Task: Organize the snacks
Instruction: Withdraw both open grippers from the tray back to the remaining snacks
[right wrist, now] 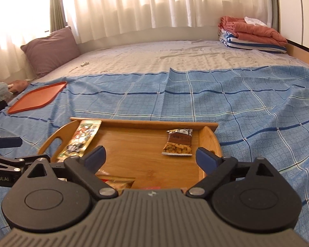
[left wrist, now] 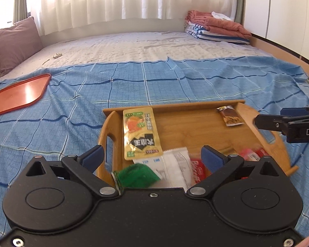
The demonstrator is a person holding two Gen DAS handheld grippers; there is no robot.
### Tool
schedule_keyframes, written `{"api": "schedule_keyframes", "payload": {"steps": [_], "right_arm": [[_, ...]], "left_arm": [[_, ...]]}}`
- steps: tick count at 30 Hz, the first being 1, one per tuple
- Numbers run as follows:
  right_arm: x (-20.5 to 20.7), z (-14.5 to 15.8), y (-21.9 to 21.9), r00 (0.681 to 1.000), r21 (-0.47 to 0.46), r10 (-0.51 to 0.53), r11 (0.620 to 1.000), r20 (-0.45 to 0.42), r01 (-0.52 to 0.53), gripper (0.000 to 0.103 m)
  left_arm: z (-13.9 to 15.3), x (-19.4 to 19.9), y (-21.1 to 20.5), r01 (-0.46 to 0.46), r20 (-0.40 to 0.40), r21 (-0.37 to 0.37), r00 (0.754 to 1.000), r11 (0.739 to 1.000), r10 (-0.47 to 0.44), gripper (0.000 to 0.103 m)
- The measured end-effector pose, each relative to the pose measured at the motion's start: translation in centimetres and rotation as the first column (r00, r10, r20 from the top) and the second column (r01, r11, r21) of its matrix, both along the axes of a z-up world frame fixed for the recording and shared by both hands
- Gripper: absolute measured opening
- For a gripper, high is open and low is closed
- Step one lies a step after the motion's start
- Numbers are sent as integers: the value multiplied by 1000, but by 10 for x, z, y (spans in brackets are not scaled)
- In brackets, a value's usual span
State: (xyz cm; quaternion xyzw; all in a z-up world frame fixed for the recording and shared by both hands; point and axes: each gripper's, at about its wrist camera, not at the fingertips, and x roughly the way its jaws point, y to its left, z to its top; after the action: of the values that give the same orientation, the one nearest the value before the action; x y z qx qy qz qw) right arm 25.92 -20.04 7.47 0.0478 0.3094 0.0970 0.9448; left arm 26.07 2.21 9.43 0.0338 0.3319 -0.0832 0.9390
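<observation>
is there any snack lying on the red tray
No, the red tray lies bare on the blue sheet; the snacks sit in the wooden tray.

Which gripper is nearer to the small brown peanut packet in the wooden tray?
Right. The right gripper hangs open just short of the peanut packet; the left gripper is open over the yellow packet at the tray's opposite end.
</observation>
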Motion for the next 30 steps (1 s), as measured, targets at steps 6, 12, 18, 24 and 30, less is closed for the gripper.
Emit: {"api": "schedule_keyframes", "payload": {"steps": [6, 12, 18, 24, 30], "right_arm": [[-37, 15, 5, 999, -5, 43, 999, 33, -43, 99], [-71, 21, 8, 997, 1, 51, 999, 61, -51, 100], [-101, 15, 9, 997, 14, 32, 999, 74, -33, 101], [-118, -3, 6, 999, 47, 8, 999, 35, -10, 101], [-136, -25, 1, 999, 46, -37, 998, 21, 36, 102]], "left_arm": [[12, -44, -2, 22, 32, -6, 999, 1000, -21, 101], [13, -85, -3, 26, 35, -51, 999, 998, -24, 101], [0, -116, -2, -13, -4, -102, 1000, 995, 13, 101], [-15, -140, 0, -45, -3, -99, 999, 994, 45, 101], [-30, -158, 1, -57, -2, -92, 998, 994, 57, 101]]}}
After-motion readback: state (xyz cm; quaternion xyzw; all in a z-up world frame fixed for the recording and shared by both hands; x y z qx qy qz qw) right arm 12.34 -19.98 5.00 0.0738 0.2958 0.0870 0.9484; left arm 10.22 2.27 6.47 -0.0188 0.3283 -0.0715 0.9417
